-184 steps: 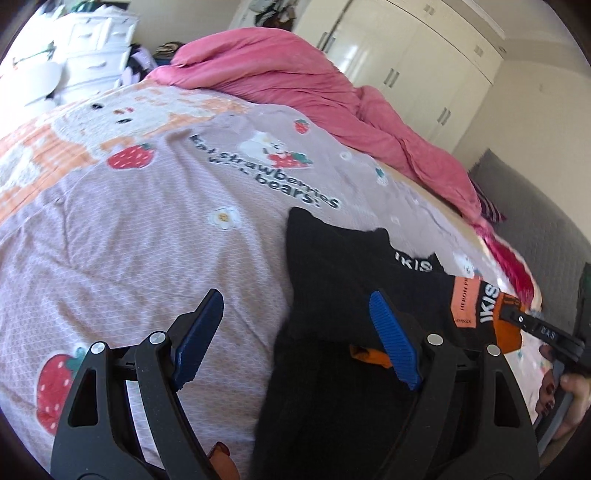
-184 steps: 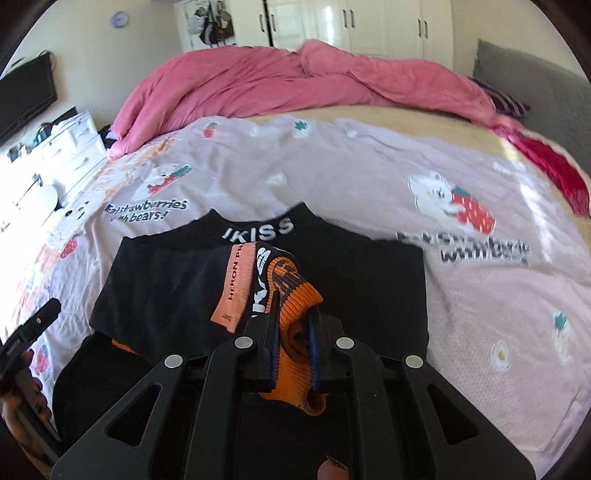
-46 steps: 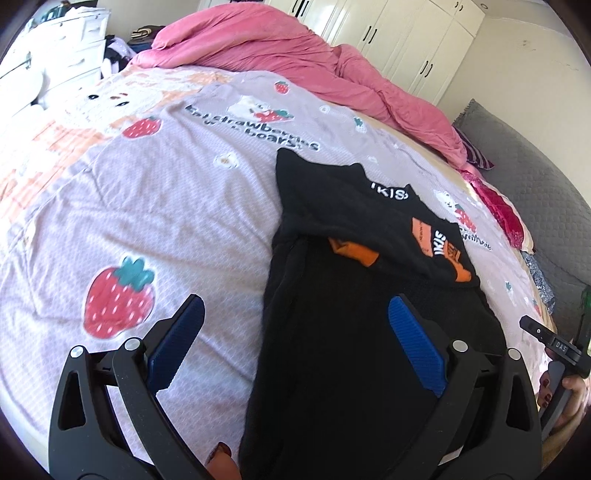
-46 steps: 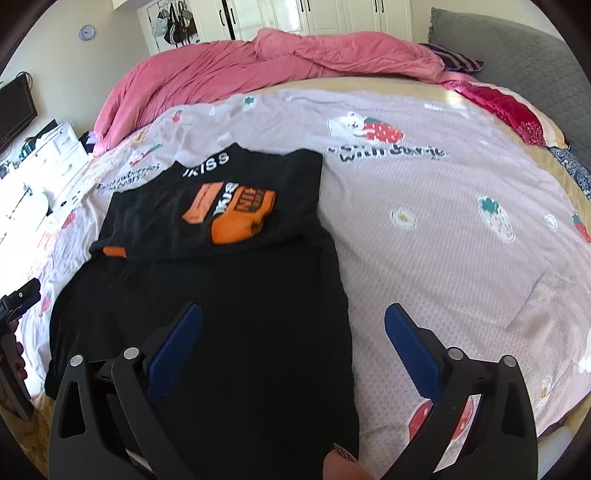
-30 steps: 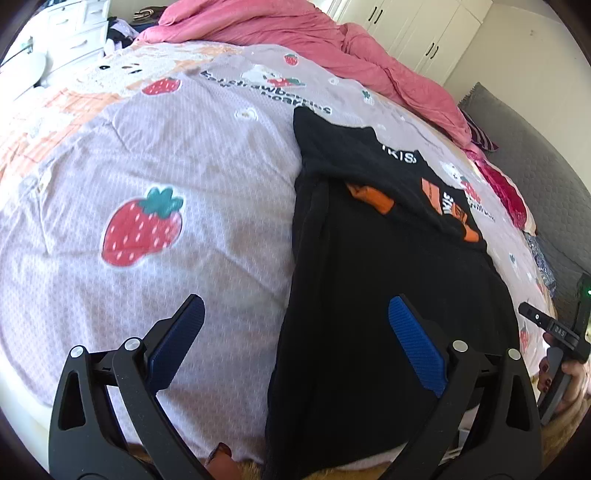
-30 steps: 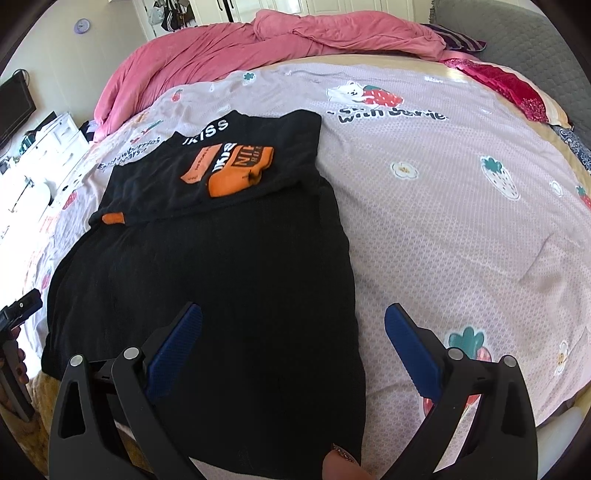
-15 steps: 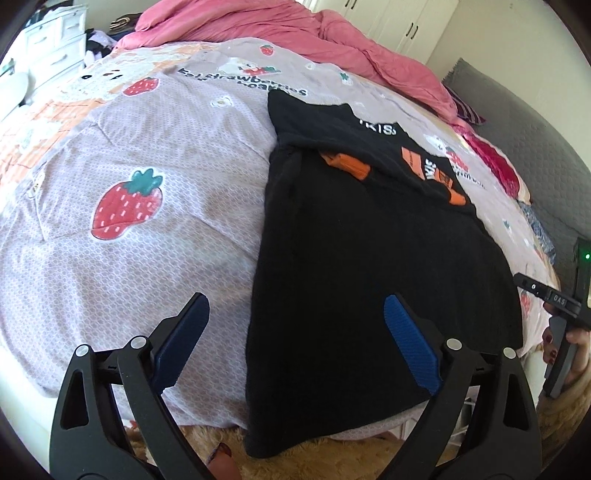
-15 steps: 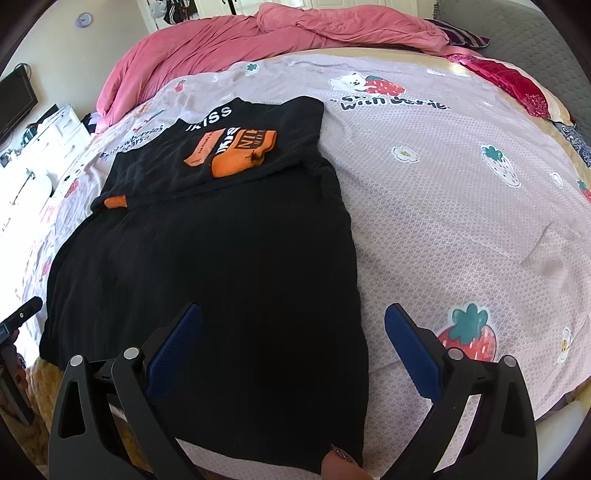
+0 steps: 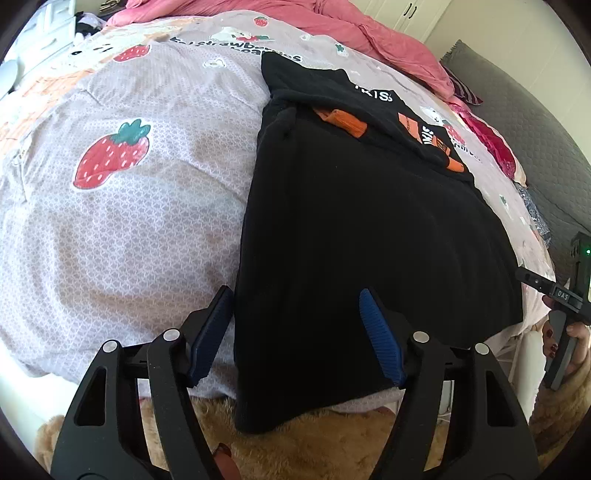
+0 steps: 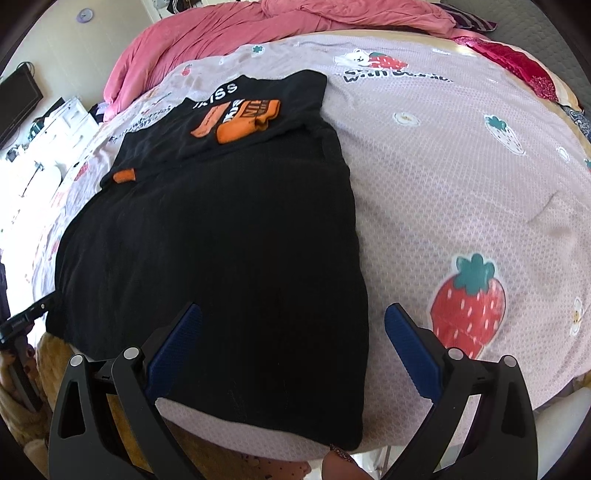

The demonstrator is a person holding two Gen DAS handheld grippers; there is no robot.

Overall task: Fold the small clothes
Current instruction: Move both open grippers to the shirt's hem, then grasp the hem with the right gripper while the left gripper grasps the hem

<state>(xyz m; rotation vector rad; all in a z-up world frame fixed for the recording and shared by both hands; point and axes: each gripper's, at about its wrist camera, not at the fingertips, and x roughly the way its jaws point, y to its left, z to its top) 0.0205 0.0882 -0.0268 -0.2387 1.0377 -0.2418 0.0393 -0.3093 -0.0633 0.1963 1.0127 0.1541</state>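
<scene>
- The left gripper [image 9: 295, 332] is nearest in its own view, angled down at the near left corner of the black garment [image 9: 351, 229]; its 2 blue-padded fingers [image 9: 380, 336] are closing, about half apart, with the garment's left edge lying between them, and the pads do not press on it.
- The right gripper [image 10: 295, 347] hangs over the garment's near right corner [image 10: 229, 258]; its fingers [image 10: 410, 350] are spread wide and hold nothing, the left one over the black cloth, the right one over the bedsheet [image 10: 461, 177] just beside the garment's right edge.
- A fingertip of the person [image 10: 338, 467] shows at the bottom rim of the right view, below the garment's hem.
- The black garment lies flat on the bed, its near hem hanging over the bed's edge above a tan fluffy rug [image 9: 314, 443].
- To the left of the garment in the left view, the pale lilac sheet carries a strawberry print [image 9: 112, 155].
- At the garment's far end lies a smaller folded black piece [image 10: 221, 110] with white lettering, and on that a black-and-orange sock bundle [image 10: 245, 120].
- Beyond the garment, a pink duvet [image 10: 258, 26] is heaped along the far side of the bed.
</scene>
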